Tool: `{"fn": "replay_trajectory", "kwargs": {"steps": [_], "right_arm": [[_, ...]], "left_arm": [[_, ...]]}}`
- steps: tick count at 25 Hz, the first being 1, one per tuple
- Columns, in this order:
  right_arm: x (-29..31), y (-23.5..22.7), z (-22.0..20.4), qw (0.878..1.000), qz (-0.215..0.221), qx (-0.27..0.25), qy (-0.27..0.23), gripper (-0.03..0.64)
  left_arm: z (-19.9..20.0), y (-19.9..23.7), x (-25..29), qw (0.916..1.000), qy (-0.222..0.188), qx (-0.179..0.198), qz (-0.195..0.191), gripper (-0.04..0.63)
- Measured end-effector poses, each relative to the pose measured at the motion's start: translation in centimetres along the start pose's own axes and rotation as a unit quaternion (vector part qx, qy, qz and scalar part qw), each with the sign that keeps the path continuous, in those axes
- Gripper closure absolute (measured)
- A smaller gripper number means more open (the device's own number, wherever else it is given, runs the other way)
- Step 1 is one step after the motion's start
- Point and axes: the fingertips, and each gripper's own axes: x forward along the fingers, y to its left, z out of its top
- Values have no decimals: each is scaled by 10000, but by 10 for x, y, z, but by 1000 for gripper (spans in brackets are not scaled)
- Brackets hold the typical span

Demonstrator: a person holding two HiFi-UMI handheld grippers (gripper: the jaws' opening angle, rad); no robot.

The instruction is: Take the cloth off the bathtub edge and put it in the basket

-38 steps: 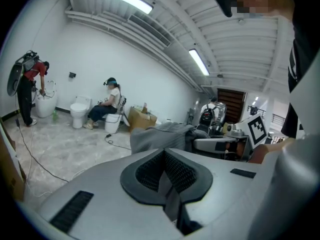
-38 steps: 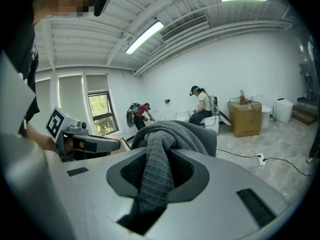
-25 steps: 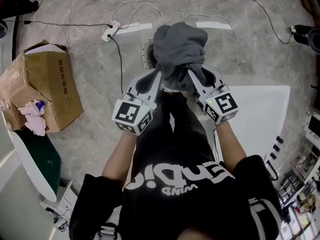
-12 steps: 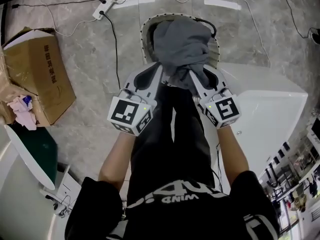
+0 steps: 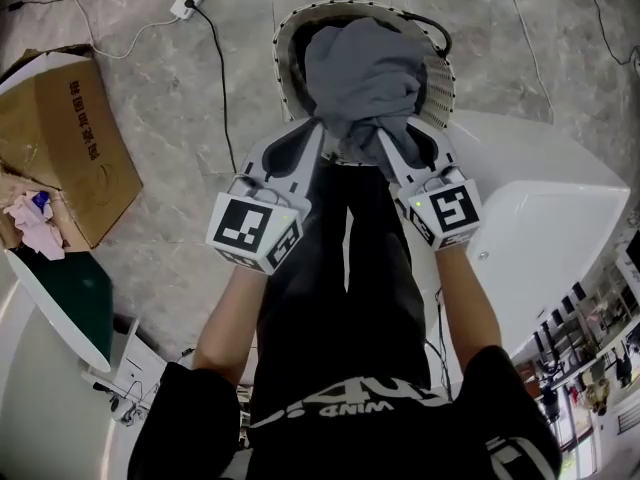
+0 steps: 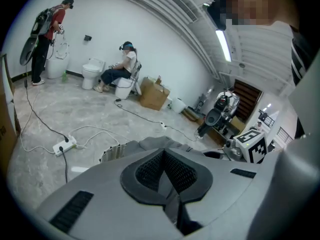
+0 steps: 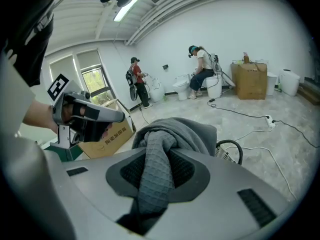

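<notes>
Head view: left gripper (image 5: 318,146) and right gripper (image 5: 392,153) both clench the cloth (image 5: 365,73) just above the basket (image 5: 437,80). Let go off-centre, a fold might snag on the basket's rim.

Grey waffle-weave cloth (image 5: 365,73); white basket (image 5: 441,83); brown box (image 5: 60,138)

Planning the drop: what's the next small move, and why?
Probably lower the left gripper and right gripper slightly. Both pinch the cloth, which hangs bunched over the basket, apparently above its rim.
</notes>
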Motion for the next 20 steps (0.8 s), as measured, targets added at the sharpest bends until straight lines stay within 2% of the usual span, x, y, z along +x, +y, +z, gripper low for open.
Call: {"fn": "replay_trajectory", "kwargs": {"steps": [4,9,11,20], "right_arm": [[3,-5,-18,9990,-229,-184,329,526],[9,-8,-30,9974,-430,66,577,393],[12,-6,-29,9970,-465,70,607,365],[9,-4,-20,9978,-407,156,494,357]], "left_arm": [[-7,-4,0,10000,40,-17,-1,583],[-12,-8,3,9999,89,-21,-47,583],[-14,-8,3,9999,108,-44,-54,583],[-13,-12,5,9998,198,6,-98,583]]}}
